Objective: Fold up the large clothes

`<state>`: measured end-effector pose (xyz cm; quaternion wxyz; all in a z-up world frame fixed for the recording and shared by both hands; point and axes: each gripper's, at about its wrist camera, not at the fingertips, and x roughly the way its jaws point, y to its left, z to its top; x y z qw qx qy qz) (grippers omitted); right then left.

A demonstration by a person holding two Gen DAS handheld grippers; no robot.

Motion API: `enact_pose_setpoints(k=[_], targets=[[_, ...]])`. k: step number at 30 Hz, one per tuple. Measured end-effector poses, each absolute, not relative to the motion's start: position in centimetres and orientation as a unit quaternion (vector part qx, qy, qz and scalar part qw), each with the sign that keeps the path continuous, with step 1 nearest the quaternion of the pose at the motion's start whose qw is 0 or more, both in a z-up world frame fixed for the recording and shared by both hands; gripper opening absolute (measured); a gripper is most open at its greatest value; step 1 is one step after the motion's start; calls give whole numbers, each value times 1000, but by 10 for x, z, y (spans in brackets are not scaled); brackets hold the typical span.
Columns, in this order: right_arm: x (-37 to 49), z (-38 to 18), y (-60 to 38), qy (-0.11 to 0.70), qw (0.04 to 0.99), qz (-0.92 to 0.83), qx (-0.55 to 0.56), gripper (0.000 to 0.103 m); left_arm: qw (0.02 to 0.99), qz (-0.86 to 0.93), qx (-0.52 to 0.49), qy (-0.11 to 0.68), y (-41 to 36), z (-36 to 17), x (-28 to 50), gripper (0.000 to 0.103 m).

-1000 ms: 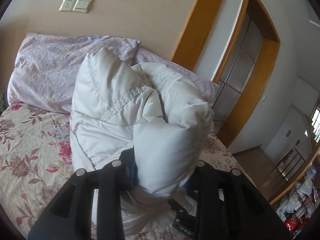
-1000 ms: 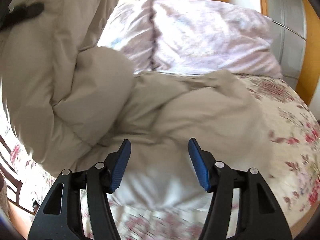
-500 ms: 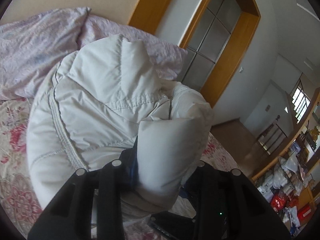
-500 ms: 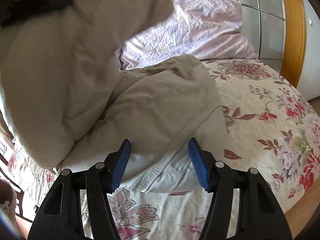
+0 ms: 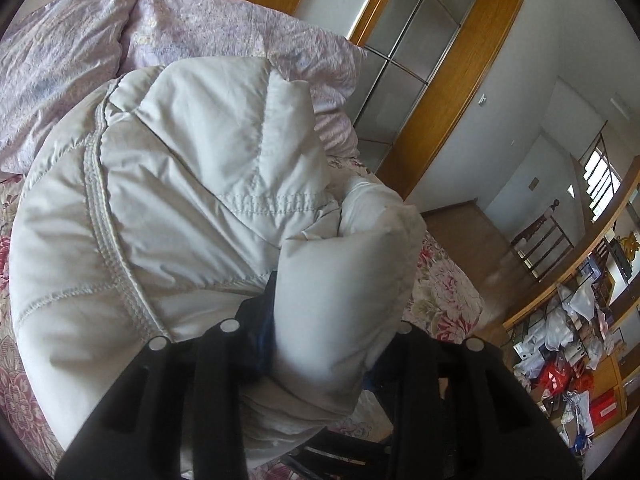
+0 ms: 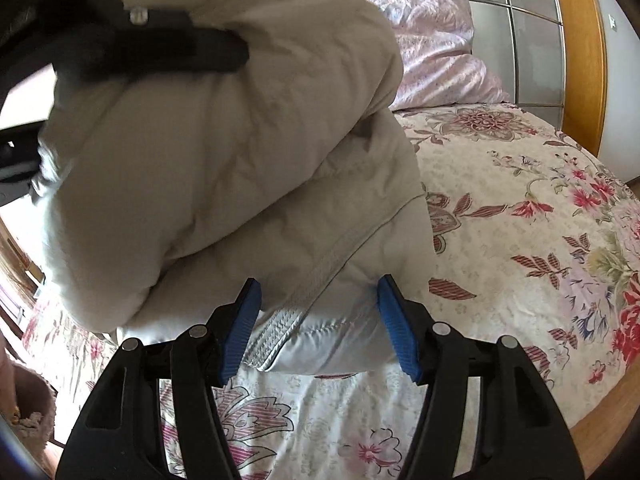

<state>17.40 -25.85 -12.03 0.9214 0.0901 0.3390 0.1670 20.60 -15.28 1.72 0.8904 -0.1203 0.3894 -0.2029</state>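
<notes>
Now the left claw (image 5: 324, 344) pinched a fat fold of the jacket (image 5: 192, 208), though its jaws had just been easing apart. The right claw (image 6: 318, 324) was spread, the jacket's bottom edge at 12 o'clock, lying on the bed (image 6: 520, 216).

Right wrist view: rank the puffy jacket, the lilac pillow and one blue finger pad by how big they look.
1. puffy jacket, though nearness to the camera inflates it
2. lilac pillow
3. blue finger pad, smallest
</notes>
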Motion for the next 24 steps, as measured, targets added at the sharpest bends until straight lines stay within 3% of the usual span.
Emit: enact_pose_setpoints(k=[2, 4, 6, 16, 24], targets=[[173, -121, -256, 339, 922, 165, 88, 65, 885, -219, -128, 390, -153, 20, 203, 48], [171, -122, -256, 339, 922, 165, 90, 65, 877, -241, -141, 391, -152, 23, 202, 68], [171, -123, -257, 340, 921, 165, 94, 65, 870, -259, -154, 390, -151, 28, 199, 76], [170, -123, -257, 347, 919, 159, 97, 65, 891, -260, -187, 322, -100, 75, 162, 83], [171, -124, -258, 349, 919, 158, 94, 67, 926, -114, -141, 330, -56, 51, 168, 78]])
